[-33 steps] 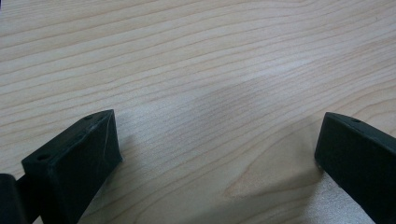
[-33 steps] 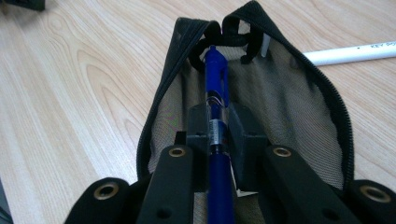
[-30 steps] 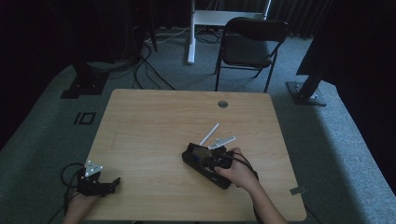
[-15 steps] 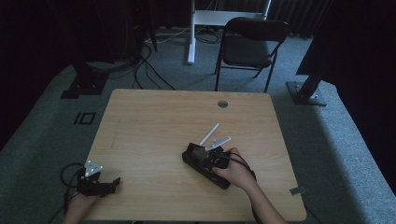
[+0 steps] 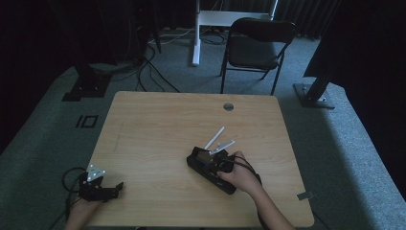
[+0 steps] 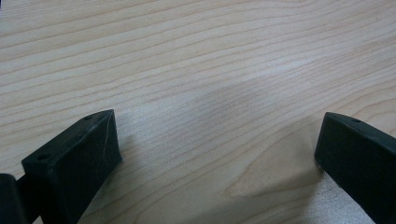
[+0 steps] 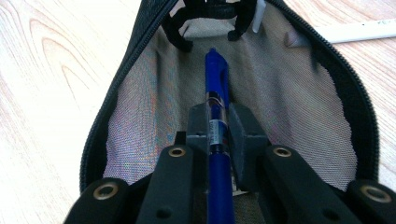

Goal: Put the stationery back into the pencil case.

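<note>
A black zipped pencil case [image 5: 207, 167] lies open on the wooden table [image 5: 158, 129], right of centre. In the right gripper view its grey mesh lining [image 7: 154, 102] spreads under my right gripper [image 7: 217, 122], which is shut on a blue pen [image 7: 216, 93] pointing into the case. Two white pens [image 5: 218, 141] lie on the table just beyond the case. My left gripper [image 5: 98, 184] rests at the table's front left corner. Its jaws stand wide apart over bare wood [image 6: 210, 93], with nothing between them.
A black chair [image 5: 256, 45] and a white desk leg [image 5: 195, 33] stand beyond the table's far edge. A round cable hole [image 5: 228, 106] sits near the far edge. Cables [image 5: 143, 67] run across the grey floor at the left.
The right hand with the blue pen has shifted slightly over the open case. The left gripper has stayed in place.
</note>
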Demonstrator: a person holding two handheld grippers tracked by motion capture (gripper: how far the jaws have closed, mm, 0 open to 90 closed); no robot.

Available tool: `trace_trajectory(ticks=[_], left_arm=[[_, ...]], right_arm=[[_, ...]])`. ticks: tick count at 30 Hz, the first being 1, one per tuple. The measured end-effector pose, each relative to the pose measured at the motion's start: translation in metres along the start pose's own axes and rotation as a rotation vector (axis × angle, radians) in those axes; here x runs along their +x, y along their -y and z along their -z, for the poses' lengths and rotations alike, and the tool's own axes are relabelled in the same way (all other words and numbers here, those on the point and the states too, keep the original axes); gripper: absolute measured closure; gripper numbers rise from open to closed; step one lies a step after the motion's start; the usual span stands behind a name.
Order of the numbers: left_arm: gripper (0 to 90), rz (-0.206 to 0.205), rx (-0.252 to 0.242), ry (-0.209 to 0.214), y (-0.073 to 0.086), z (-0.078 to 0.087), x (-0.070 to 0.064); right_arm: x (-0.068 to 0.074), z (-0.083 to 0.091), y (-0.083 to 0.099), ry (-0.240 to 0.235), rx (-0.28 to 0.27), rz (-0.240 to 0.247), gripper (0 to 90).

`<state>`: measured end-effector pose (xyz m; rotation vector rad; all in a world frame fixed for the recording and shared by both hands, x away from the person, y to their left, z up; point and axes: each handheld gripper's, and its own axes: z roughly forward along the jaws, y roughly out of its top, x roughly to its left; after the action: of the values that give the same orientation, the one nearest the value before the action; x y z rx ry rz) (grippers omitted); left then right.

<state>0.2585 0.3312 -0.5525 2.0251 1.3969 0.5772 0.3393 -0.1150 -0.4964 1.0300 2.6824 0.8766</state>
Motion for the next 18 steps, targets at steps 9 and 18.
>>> trace_trajectory(ticks=[9,18], left_arm=[[0.1,0.000,0.000,0.000,0.0000,0.0000,0.0000],[0.1,0.000,0.000,0.000,0.0000,0.0000,0.0000]], right_arm=[[-0.0003,0.0000,-0.0010,-0.009,0.010,-0.007,78.7],[-0.0007,0.0051,-0.0012,-0.020,-0.003,-0.010,77.1]])
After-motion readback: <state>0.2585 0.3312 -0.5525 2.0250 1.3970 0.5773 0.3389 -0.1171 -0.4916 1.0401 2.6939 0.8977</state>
